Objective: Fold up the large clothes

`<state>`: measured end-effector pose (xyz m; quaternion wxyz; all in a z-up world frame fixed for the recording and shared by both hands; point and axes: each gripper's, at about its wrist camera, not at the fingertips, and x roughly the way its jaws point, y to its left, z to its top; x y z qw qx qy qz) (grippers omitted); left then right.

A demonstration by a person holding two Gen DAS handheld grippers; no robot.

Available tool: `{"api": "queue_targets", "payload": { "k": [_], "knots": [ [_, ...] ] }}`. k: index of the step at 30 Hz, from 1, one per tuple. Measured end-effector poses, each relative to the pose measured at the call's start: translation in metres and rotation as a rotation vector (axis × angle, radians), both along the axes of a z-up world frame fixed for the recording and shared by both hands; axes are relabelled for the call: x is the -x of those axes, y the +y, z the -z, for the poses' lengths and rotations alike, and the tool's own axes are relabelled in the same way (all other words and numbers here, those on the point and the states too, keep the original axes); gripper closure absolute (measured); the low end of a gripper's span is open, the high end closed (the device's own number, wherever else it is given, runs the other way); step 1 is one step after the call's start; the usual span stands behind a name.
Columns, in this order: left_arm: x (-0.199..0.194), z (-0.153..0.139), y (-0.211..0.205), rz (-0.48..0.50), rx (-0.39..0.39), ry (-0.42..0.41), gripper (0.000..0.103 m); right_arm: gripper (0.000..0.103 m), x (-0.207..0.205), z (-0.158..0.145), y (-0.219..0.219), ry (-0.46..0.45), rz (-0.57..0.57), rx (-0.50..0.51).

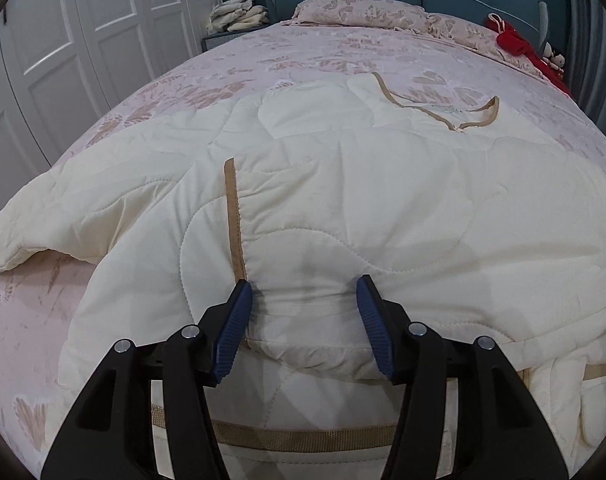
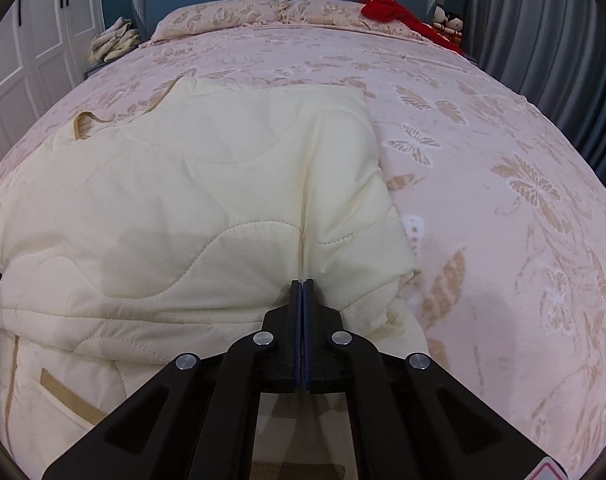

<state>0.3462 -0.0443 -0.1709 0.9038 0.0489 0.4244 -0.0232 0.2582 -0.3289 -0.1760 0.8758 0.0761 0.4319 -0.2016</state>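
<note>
A cream quilted jacket point(image 1: 343, 200) with tan trim lies spread on the pink bed, its collar toward the pillows. It also shows in the right wrist view point(image 2: 207, 200). My left gripper point(image 1: 303, 292) is open, its blue pads straddling a raised fold of the jacket near the front edge, beside a tan trim strip point(image 1: 233, 216). My right gripper point(image 2: 302, 284) has its jaws pressed together at the jacket's near right part; whether cloth is pinched between them is hidden.
The bed point(image 2: 483, 160) has a pink butterfly-patterned cover and pillows point(image 2: 223, 12) at the headboard. Red clothing point(image 2: 395, 8) lies at the far right corner. A pile of pale cloth point(image 1: 239, 12) sits on a nightstand. White wardrobe doors point(image 1: 63, 40) stand left, grey curtains point(image 2: 543, 40) right.
</note>
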Motion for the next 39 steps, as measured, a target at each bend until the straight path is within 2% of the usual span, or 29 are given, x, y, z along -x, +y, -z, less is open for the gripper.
{"api": "queue_targets", "payload": {
  "k": [5, 9, 11, 12, 14, 15, 16, 19, 21, 24, 27, 30, 33, 37, 39],
  "knots": [
    [0.000, 0.002, -0.004, -0.004, -0.022, -0.017, 0.050, 0.103, 0.002, 0.001, -0.003, -0.022, 0.003, -0.026],
    [0.001, 0.003, -0.007, -0.007, -0.044, -0.026, 0.049, 0.103, 0.001, 0.001, -0.001, -0.012, 0.002, -0.009],
    [0.000, 0.002, -0.003, -0.029, -0.042, -0.018, 0.039, 0.103, -0.001, -0.004, 0.002, 0.014, 0.002, 0.008],
    [-0.002, 0.002, 0.000, -0.033, -0.022, -0.009, 0.036, 0.100, -0.003, -0.013, 0.005, 0.038, 0.015, 0.024],
    [-0.003, -0.008, 0.016, -0.042, 0.075, 0.013, 0.036, 0.092, 0.001, -0.036, 0.013, -0.001, 0.027, -0.049],
    [-0.002, -0.013, 0.022, -0.053, 0.095, 0.025, 0.036, 0.092, 0.005, -0.052, 0.022, -0.058, 0.009, -0.134],
    [-0.001, -0.016, 0.026, -0.061, 0.100, 0.034, 0.037, 0.092, 0.004, -0.060, 0.032, -0.073, -0.016, -0.182],
    [0.005, -0.027, 0.034, -0.082, 0.150, 0.058, 0.037, 0.092, -0.008, -0.068, 0.077, -0.054, -0.131, -0.217],
    [0.008, -0.030, 0.033, -0.076, 0.171, 0.077, 0.037, 0.092, -0.016, -0.063, 0.103, -0.029, -0.190, -0.212],
    [0.009, -0.025, 0.027, -0.065, 0.113, 0.079, 0.037, 0.091, -0.025, -0.046, 0.128, 0.017, -0.226, -0.227],
    [0.008, -0.013, 0.028, -0.074, 0.112, 0.089, 0.035, 0.091, -0.032, -0.032, 0.141, 0.046, -0.221, -0.229],
    [0.011, -0.008, 0.026, -0.067, 0.092, 0.066, 0.034, 0.091, -0.036, -0.017, 0.147, 0.070, -0.224, -0.201],
    [0.014, -0.004, 0.023, -0.061, 0.080, 0.049, 0.033, 0.091, -0.034, -0.006, 0.149, 0.054, -0.229, -0.167],
    [0.015, -0.005, 0.028, -0.054, 0.116, 0.038, 0.029, 0.091, -0.031, 0.002, 0.156, 0.027, -0.239, -0.108],
    [0.018, -0.014, 0.039, -0.056, 0.196, 0.034, 0.029, 0.092, -0.030, 0.004, 0.157, 0.024, -0.241, -0.091]
  ]
}}
